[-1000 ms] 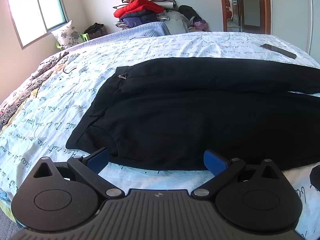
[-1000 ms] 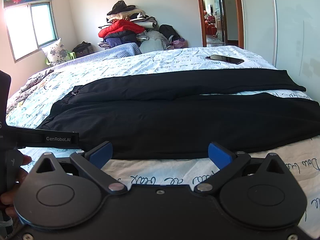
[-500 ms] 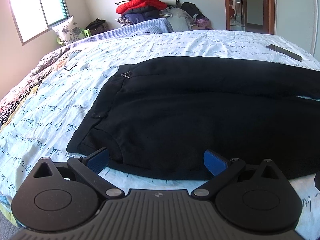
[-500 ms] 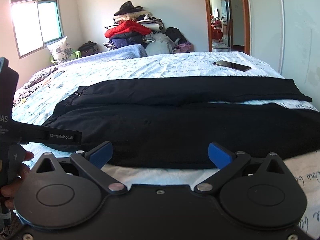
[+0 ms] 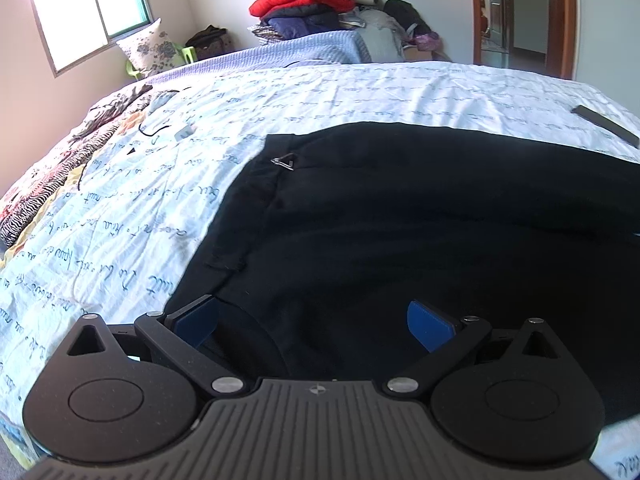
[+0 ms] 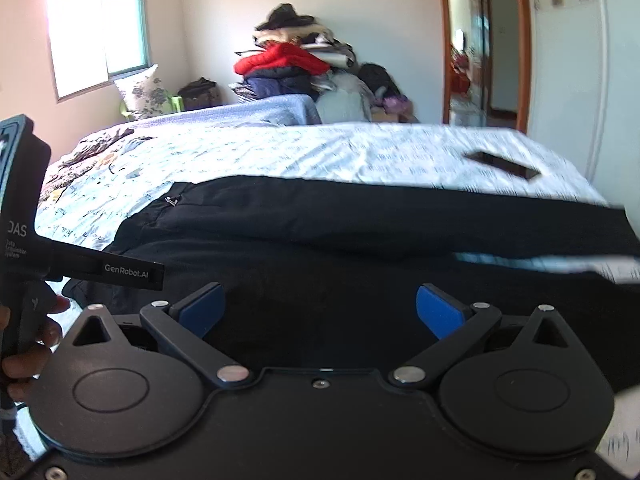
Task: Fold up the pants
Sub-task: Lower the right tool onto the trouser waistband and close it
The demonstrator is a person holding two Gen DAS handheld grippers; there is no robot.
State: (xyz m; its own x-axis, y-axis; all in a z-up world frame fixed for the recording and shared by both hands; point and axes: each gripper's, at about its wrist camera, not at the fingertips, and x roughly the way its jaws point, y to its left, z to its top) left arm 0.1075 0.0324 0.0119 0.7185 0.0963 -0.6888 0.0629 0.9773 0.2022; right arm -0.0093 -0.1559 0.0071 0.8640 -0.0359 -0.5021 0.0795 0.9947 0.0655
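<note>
Black pants (image 5: 400, 232) lie flat across the bed, waistband to the left, both legs running off to the right. My left gripper (image 5: 313, 322) is open and sits low over the near waist corner, its blue pads (image 5: 198, 319) spread wide above the fabric. In the right wrist view the pants (image 6: 360, 236) fill the middle, and my right gripper (image 6: 320, 310) is open over the near leg's edge. Nothing is held between either pair of fingers. The left gripper's body and a hand (image 6: 28, 344) show at the left edge of the right wrist view.
The bed has a white sheet (image 5: 132, 208) printed with handwriting. A dark phone (image 6: 502, 165) lies on the far right of it. Small items and a striped cloth (image 5: 48, 188) lie at the left. A clothes pile (image 5: 312, 4) stands behind the bed; a doorway (image 6: 480, 52) is at right.
Both grippers have moved forward and lower toward the pants' near edge; the fabric now lies under their fingers. Both stay open.
</note>
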